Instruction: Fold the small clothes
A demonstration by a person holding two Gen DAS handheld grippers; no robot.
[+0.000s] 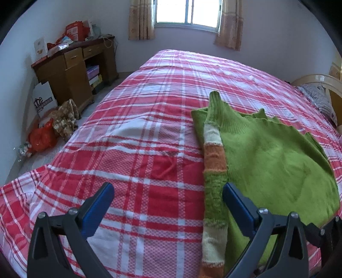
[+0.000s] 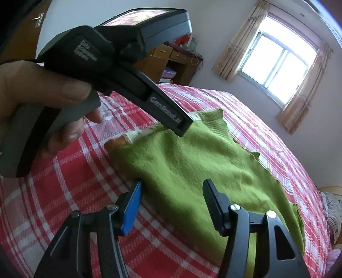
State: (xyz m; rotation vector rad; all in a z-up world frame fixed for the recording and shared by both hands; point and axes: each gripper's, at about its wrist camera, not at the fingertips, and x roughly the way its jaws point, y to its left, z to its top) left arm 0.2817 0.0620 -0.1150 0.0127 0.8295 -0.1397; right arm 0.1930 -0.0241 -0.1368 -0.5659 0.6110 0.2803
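Green sweater point(image 1: 267, 154) lying flat on red plaid bedspread point(image 1: 136, 136), right of centre in left wrist view. Long axis running from near edge away toward window point(image 1: 188, 12); ribbed end pointing far. Striped sleeve point(image 1: 213, 171) folded along its left side, lying parallel to long axis. Left tongs point(image 1: 167, 192) gaping wide, holding nothing, one blue pad over sleeve. Right tongs point(image 2: 172, 188) gaping wide over sweater, holding nothing. Left hand point(image 2: 42, 102) gripping handle.

The sweater point(image 1: 271, 154) is fuzzy green knit; the bedspread point(image 1: 136, 132) is coarse woven checked cloth. The desk point(image 1: 72, 70) is varnished wood. Matt black plastic fingers point(image 2: 215, 205) carry metal screws.
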